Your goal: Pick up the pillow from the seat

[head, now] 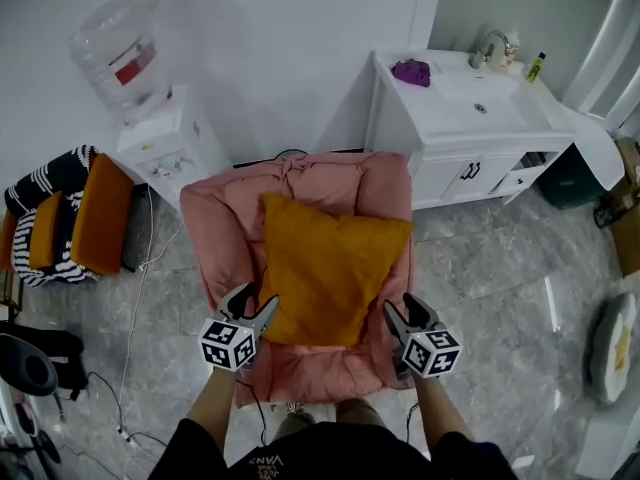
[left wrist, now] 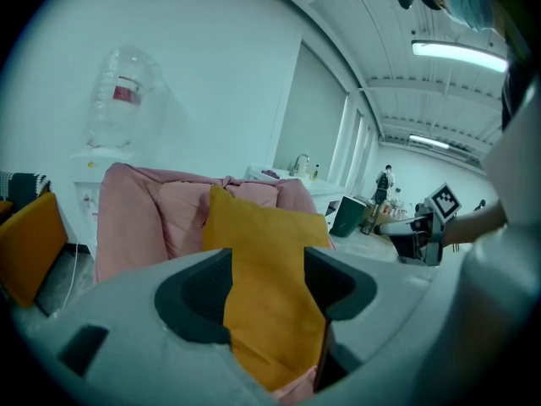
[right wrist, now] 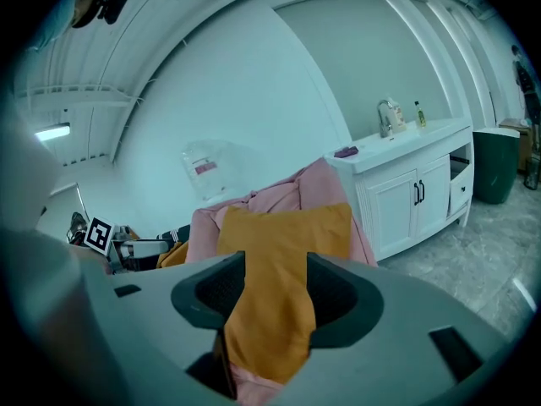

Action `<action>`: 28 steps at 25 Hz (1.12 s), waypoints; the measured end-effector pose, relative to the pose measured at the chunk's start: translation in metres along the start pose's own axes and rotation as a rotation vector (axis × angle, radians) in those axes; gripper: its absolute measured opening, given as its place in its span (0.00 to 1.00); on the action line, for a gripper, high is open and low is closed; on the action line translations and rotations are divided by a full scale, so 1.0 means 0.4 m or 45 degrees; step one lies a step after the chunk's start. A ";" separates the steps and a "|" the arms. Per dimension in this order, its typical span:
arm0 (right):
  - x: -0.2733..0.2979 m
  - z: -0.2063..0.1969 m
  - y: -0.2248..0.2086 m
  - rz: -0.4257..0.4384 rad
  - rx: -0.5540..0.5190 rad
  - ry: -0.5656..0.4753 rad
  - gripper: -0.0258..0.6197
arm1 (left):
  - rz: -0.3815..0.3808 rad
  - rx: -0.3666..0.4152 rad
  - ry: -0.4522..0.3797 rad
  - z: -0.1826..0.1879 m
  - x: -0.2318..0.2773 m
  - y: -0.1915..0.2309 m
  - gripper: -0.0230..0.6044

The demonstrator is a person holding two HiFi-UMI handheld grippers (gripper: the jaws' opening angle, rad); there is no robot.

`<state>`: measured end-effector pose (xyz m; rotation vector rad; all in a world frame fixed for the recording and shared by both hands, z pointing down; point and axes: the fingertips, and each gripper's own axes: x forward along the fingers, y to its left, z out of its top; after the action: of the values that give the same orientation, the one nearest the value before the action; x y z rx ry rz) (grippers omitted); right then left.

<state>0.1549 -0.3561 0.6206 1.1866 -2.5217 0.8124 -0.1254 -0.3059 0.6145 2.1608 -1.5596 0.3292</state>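
Orange pillow (head: pixel 325 273) lies on pink seat (head: pixel 225 218), top edge against backrest. Left gripper (head: pixel 254 303) sits at its lower-left corner and right gripper (head: pixel 403 308) at lower-right, both w/ jaws apart, nothing clamped. In both gripper views the jaw bodies cut off pillow's lower edge; pad contact can't be confirmed.

I am looking down on a grey marbled floor (head: pixel 500 298) meeting a plain white wall (head: pixel 300 28). A water dispenser (head: pixel 165 148) is standing against that wall, a clear bottle (head: pixel 120 53) on top. Toward the right of the head view a white vanity cabinet (head: pixel 470 173) is carrying a faucet (head: pixel 492 46), a purple cloth (head: pixel 411 70) and a small yellow bottle (head: pixel 537 66). Orange cushions (head: pixel 100 213) are lying far left, cables (head: pixel 135 308) trailing nearby. Strip lights (left wrist: pixel 461 55) are glowing overhead.
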 end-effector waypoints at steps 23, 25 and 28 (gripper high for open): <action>0.322 -0.121 -0.210 0.071 0.028 0.261 0.49 | 0.047 -0.044 0.261 -0.117 0.293 0.153 0.59; 0.337 -0.129 -0.208 0.087 0.042 0.275 0.49 | 0.053 -0.066 0.294 -0.130 0.312 0.164 0.60; 0.358 -0.139 -0.206 0.099 0.071 0.288 0.49 | 0.035 -0.080 0.348 -0.151 0.343 0.165 0.60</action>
<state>0.1249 -0.4573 0.7593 0.9577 -2.3862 0.9824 -0.1381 -0.4074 0.7425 1.9540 -1.4266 0.5519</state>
